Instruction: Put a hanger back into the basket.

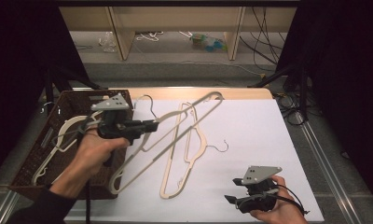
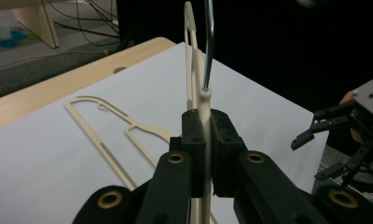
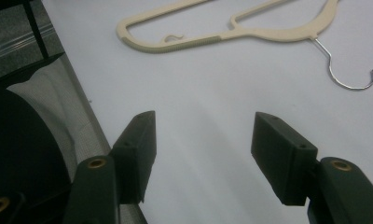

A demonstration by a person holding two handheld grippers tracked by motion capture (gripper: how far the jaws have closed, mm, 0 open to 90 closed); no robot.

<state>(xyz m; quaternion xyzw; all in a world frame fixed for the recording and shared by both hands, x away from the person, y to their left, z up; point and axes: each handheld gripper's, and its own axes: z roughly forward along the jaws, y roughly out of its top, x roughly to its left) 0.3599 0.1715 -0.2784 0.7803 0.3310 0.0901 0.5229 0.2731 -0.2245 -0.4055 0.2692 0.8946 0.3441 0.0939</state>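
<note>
So the left gripper [image 1: 152, 125] is clamped tight on a cream plastic hanger [image 1: 175, 128], holding it up off the white sheet [image 1: 259, 135] near the left side, right by the brown wicker basket [image 1: 35, 154]. From the high view you get the whole hanger in the air, tilted, with one end reaching toward the far middle and the other dipping near the basket's near corner. What that view doesn't give you is the grip itself. The left gripper view nails it: both black pads are pressed onto the hanger's neck [image 2: 204, 140], just below where the metal hook [image 2: 208, 42] goes in.

A second hanger [image 1: 187, 154] lies flat on the sheet in the middle, hook pointing right. The right gripper view shows it close up [image 3: 231, 30], including the ribbed bar and the curl of its wire hook [image 3: 348, 77].

The right gripper [image 1: 231, 191] sits at the near right edge, jaws spread with nothing between them, just bare sheet [image 3: 203, 121]. The basket holds more hangers [image 1: 65, 135], seen from the high view.
</note>
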